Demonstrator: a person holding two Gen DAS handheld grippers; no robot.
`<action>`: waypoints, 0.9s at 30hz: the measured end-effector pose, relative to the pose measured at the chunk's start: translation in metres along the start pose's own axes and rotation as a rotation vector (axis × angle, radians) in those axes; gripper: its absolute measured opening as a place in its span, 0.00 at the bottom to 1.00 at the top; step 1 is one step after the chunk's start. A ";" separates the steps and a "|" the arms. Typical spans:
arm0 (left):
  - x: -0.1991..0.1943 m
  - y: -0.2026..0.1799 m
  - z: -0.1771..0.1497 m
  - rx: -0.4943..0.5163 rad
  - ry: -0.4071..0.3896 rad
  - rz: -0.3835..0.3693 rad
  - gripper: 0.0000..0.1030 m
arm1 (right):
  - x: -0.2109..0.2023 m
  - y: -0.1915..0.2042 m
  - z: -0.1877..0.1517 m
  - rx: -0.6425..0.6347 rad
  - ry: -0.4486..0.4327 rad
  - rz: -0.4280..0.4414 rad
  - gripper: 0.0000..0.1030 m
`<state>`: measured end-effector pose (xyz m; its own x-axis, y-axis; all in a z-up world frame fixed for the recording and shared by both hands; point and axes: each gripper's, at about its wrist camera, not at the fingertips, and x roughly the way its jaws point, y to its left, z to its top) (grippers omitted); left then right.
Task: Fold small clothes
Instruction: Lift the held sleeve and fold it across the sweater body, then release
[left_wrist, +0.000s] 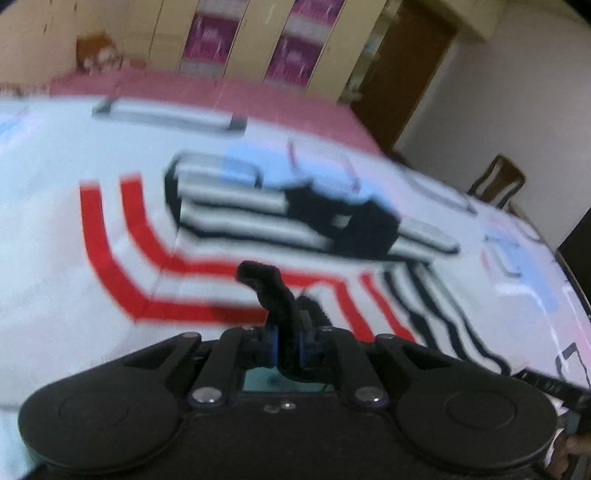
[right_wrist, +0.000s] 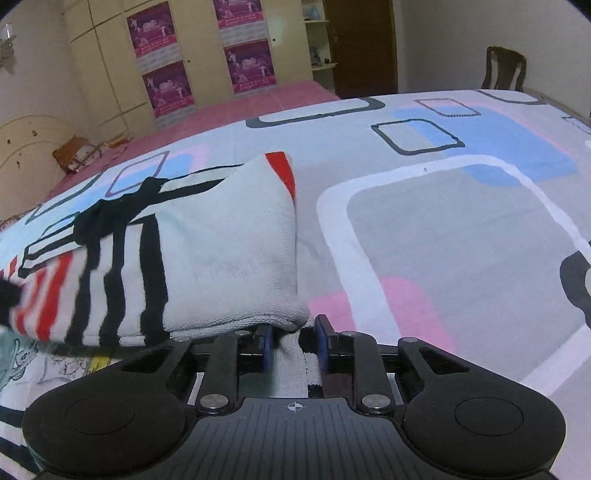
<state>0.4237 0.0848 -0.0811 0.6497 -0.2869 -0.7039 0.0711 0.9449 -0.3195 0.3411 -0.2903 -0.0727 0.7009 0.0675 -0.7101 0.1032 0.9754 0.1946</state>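
A small white knit garment with red and black stripes (right_wrist: 221, 240) lies on the patterned bedsheet (right_wrist: 424, 240). My right gripper (right_wrist: 293, 345) is shut on its white hem, and the cloth bunches up just ahead of the fingers. In the blurred left wrist view the same garment (left_wrist: 155, 240) spreads across the bed with red bands and black stripes. My left gripper (left_wrist: 286, 339) is shut on a black edge of the garment (left_wrist: 266, 288) that sticks up between the fingers.
The bed has a pink sheet (right_wrist: 240, 107) at the far side. Beige wardrobes with pink posters (right_wrist: 166, 74) stand behind it. A wooden chair (right_wrist: 504, 68) and a brown door (right_wrist: 362, 44) are at the back right. Another printed cloth (right_wrist: 22, 358) lies at lower left.
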 end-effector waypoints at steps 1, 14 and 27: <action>0.004 0.001 -0.003 0.005 0.001 0.011 0.09 | 0.000 0.001 -0.001 -0.006 0.000 -0.001 0.22; -0.028 -0.050 -0.014 0.219 -0.124 0.086 0.62 | -0.045 -0.006 0.007 0.008 -0.063 0.124 0.22; 0.020 -0.065 -0.018 0.262 -0.042 0.084 0.76 | -0.002 0.032 0.014 -0.087 0.021 0.192 0.22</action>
<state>0.4182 0.0152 -0.0856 0.6922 -0.2043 -0.6922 0.2053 0.9752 -0.0825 0.3532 -0.2622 -0.0559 0.6868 0.2578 -0.6796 -0.0930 0.9585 0.2697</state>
